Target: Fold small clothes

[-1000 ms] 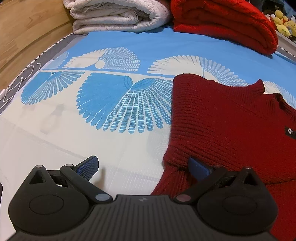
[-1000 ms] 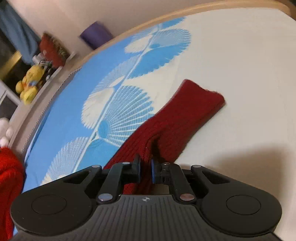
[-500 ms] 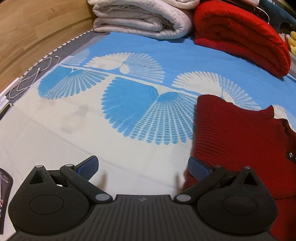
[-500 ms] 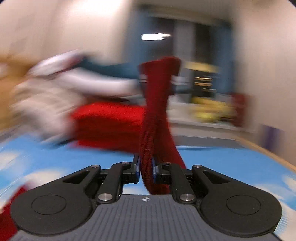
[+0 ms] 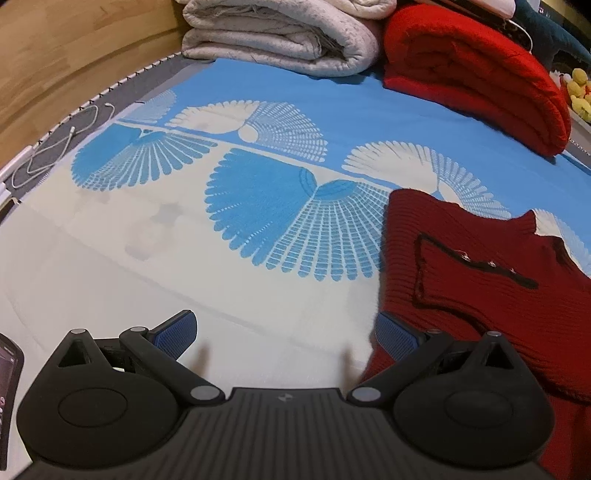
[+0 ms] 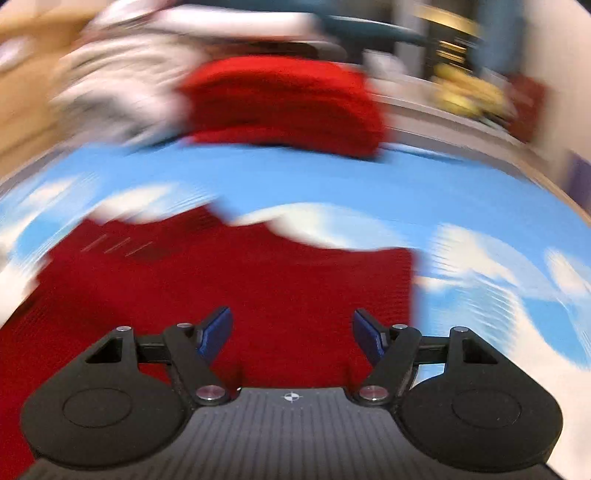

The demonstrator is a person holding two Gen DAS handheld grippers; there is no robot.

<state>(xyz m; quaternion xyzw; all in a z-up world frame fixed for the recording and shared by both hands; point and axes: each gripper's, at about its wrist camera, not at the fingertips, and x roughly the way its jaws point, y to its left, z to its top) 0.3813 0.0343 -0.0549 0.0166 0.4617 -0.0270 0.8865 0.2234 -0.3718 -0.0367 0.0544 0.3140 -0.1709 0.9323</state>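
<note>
A dark red knit sweater [image 5: 476,280] lies on the blue and white patterned bed sheet [image 5: 258,206], at the right of the left wrist view. A sleeve now lies folded across its chest. My left gripper [image 5: 286,332] hovers open over the sheet just left of the sweater's edge, nothing between its pads. In the blurred right wrist view the same sweater [image 6: 229,280] fills the lower middle. My right gripper [image 6: 291,330] is above it, its jaws opening, with nothing pinched between the blue pads.
A folded grey-white quilt [image 5: 280,33] and a folded bright red blanket [image 5: 476,70] lie at the far end of the bed. A white cable [image 5: 55,147] rests on the grey strip at the left edge. A phone [image 5: 7,391] shows at the lower left.
My right gripper carried the sleeve it pinched up and across over the sweater body, then let go and spread its jaws. The left gripper drew back to the left, off the sweater's edge.
</note>
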